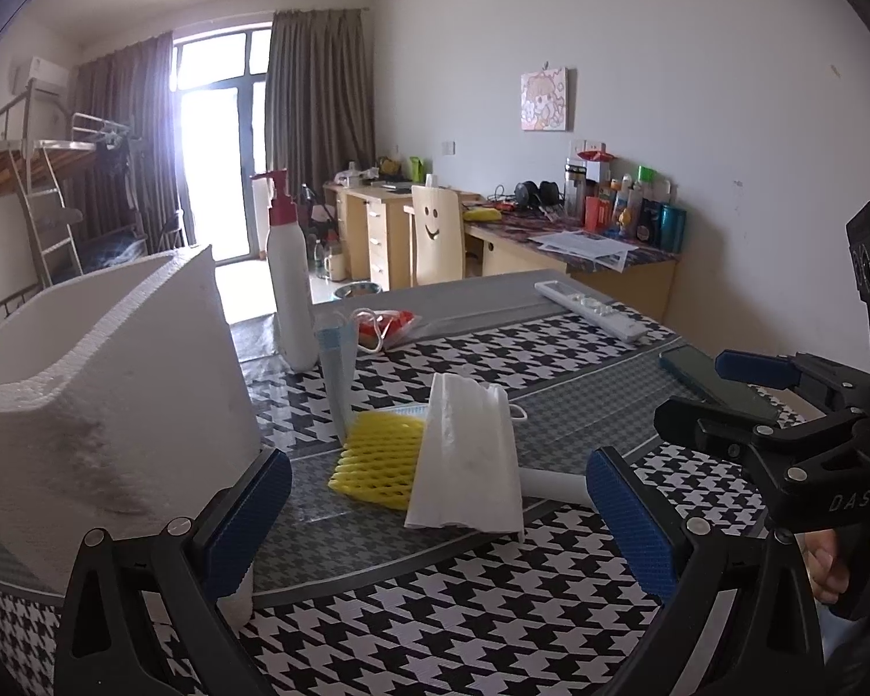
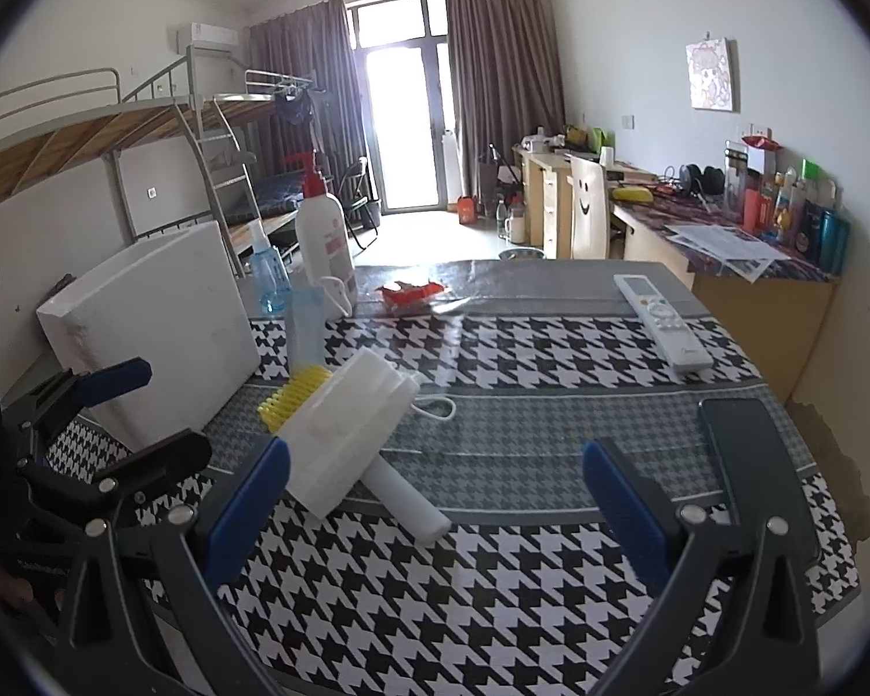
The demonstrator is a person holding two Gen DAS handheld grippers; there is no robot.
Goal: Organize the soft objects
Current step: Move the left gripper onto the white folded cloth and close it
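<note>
A white face mask [image 1: 467, 458] [image 2: 345, 435] lies on the checked table, over a yellow foam net [image 1: 380, 455] [image 2: 293, 394] and a white foam tube [image 1: 554, 484] [image 2: 406, 496]. A blue face mask [image 1: 336, 371] [image 2: 304, 325] stands behind them. A white foam box [image 1: 104, 400] [image 2: 156, 336] stands at the left. My left gripper [image 1: 438, 528] is open and empty, just in front of the white mask; it also shows in the right wrist view [image 2: 145, 412]. My right gripper [image 2: 435, 504] is open and empty beside the pile, and shows in the left wrist view [image 1: 719, 388].
A white pump bottle [image 1: 290, 284] [image 2: 325, 232], a small blue bottle [image 2: 267, 272], a red wrapper [image 1: 385, 325] [image 2: 412, 293], a remote [image 1: 591, 301] [image 2: 664, 313] and a phone [image 1: 713, 377] [image 2: 754, 452] are on the table [image 1: 435, 609]. A desk and chair stand behind.
</note>
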